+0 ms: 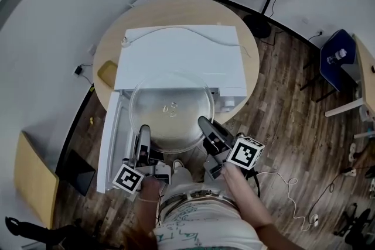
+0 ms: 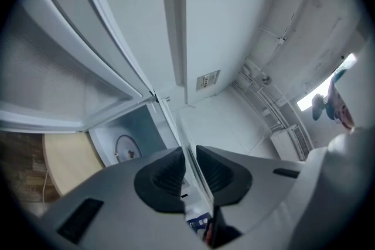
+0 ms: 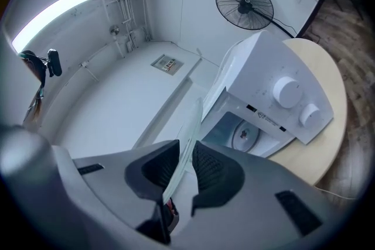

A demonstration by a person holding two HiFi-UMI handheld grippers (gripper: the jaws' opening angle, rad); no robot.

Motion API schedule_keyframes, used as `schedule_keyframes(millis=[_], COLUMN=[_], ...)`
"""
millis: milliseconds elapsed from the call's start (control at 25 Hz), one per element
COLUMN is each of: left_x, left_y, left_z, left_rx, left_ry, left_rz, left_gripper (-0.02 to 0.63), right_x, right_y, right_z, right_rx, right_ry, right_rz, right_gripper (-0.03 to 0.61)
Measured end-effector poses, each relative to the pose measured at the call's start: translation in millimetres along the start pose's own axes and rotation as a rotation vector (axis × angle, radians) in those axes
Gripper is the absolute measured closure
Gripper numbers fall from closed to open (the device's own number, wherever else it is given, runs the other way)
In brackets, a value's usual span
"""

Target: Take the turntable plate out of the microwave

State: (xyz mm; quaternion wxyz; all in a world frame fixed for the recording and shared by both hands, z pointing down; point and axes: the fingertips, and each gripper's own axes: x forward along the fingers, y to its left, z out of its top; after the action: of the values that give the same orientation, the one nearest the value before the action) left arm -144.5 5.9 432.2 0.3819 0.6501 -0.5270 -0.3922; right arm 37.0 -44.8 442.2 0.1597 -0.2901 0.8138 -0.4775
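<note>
**A:** Where is the plate?

**B:** The glass plate [image 1: 170, 111] is out of the microwave [image 1: 181, 52]. In the head view it hangs roughly level in the air before the open front. Its far rim overlaps the casing's front edge as seen from above. Nothing supports it from below.

**A:** What is the grip?

**B:** It is held two-handed. The left gripper [image 2: 188, 152] is clamped on the near-left rim, and the glass edge runs between the black pads with both pressing on it. The right gripper [image 3: 186, 146] is clamped the same way on the near-right rim.

**A:** And the cavity?

**B:** Both gripper views look past the rim into the cavity [image 3: 231, 126]. It holds no plate, only a round hub [image 3: 244, 136] in the middle of the floor. The door [image 1: 110, 143] stands swung open at the left.

**A:** How far along is the task?

**B:** By judgement, the removal itself is essentially done, since the plate is clear of the opening. What is left is to carry it away and set it down. The microwave takes up most of the table [image 1: 176, 9], so a landing spot is not obvious from these views.

**A:** Any risk?

**B:** The plate is thin glass, pinched only at two points on its near side. If the hands are uneven, it is likely to tilt or slip.
</note>
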Motion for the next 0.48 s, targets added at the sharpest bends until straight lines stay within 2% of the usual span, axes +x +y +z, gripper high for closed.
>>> schedule_keyframes(millis=[480], left_x=[61.5], left_y=[6.2], left_z=[8.8], left_rx=[-0.011], left_ry=[0.05], left_rz=[0.012], left_gripper=[0.55], right_x=[34.9], right_y=[-18.2], right_z=[38.4], right_rx=[0.028], right_ry=[-0.027], right_rz=[-0.033], right_gripper=[0.517])
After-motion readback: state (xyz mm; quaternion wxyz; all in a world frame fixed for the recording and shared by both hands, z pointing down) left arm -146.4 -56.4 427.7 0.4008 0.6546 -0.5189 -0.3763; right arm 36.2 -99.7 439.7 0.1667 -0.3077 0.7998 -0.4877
